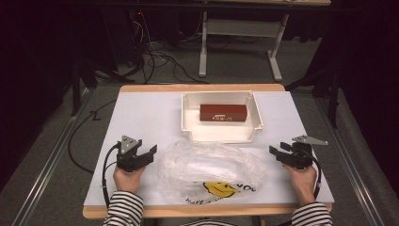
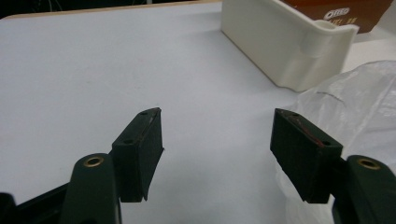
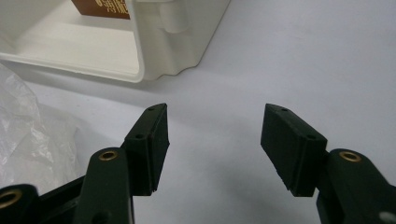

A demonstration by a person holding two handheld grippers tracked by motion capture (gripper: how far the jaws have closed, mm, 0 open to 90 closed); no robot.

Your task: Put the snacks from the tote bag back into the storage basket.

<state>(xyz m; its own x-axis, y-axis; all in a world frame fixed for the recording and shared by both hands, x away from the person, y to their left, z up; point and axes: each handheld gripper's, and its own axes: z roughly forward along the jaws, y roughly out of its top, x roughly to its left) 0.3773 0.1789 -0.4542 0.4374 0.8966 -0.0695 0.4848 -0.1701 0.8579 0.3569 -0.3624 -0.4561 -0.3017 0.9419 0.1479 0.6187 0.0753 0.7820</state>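
A crumpled clear plastic bag (image 1: pixel 209 170) with a yellow smiley face lies on the white table near the front edge, between the two hands. Behind it stands a white plastic bin (image 1: pixel 256 113) with a reddish-brown box (image 1: pixel 223 112) inside. My left gripper (image 1: pixel 149 154) rests just left of the bag, open, nothing between its jaws; the bag's edge (image 2: pixel 359 98) lies beside its right jaw. My right gripper (image 1: pixel 277 153) sits open to the right of the bag, also with nothing in it. The bin's corner (image 3: pixel 154 51) and the bag (image 3: pixel 28 135) lie ahead of it to the left.
The white table top (image 1: pixel 146 117) has bare room left of the bin and along the right side. Beyond the table's far edge are a desk frame (image 1: pixel 240 28) and cables (image 1: pixel 155 56) on the floor.
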